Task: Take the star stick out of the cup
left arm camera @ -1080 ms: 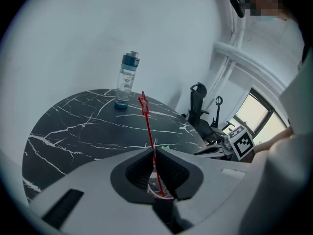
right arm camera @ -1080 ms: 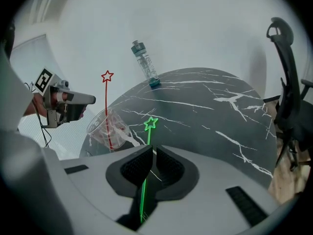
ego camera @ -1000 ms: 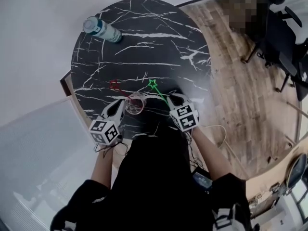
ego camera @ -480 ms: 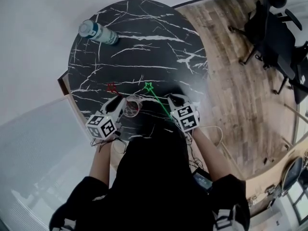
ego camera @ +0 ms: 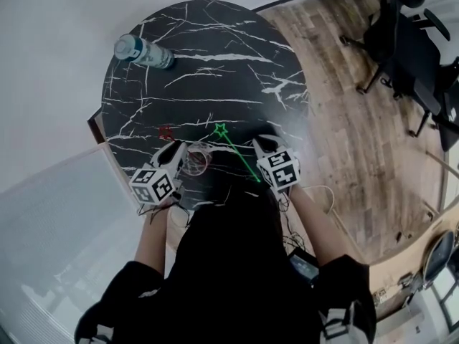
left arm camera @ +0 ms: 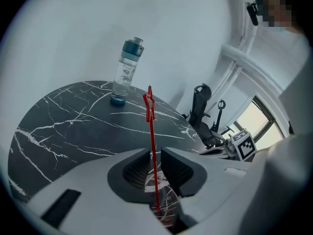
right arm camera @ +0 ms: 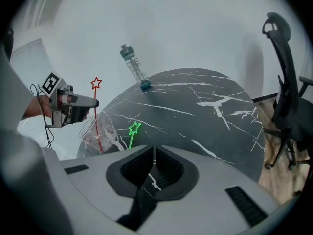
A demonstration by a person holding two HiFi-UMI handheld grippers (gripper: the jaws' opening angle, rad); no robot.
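Note:
A clear cup (ego camera: 197,158) stands near the front edge of the black marble table (ego camera: 215,70), with a red star stick (left arm camera: 149,131) upright in it. My left gripper (left arm camera: 155,165) is shut on the cup (left arm camera: 164,207), and the red stick rises through the slit between its jaws. A green star stick (ego camera: 237,153) is outside the cup and lies slanted on the table, its star (right arm camera: 134,128) pointing away. Its stem runs under the left side of my right gripper (right arm camera: 153,161). That gripper's jaws are shut to a thin slit with nothing between them.
A water bottle (ego camera: 143,51) with a teal cap stands at the table's far left edge. Black office chairs (ego camera: 416,41) stand on the wooden floor to the right. The table's front edge is just below both grippers.
More of the green stick's stem now shows beside the right gripper, which has drawn slightly right. The left gripper and the cup have barely moved.

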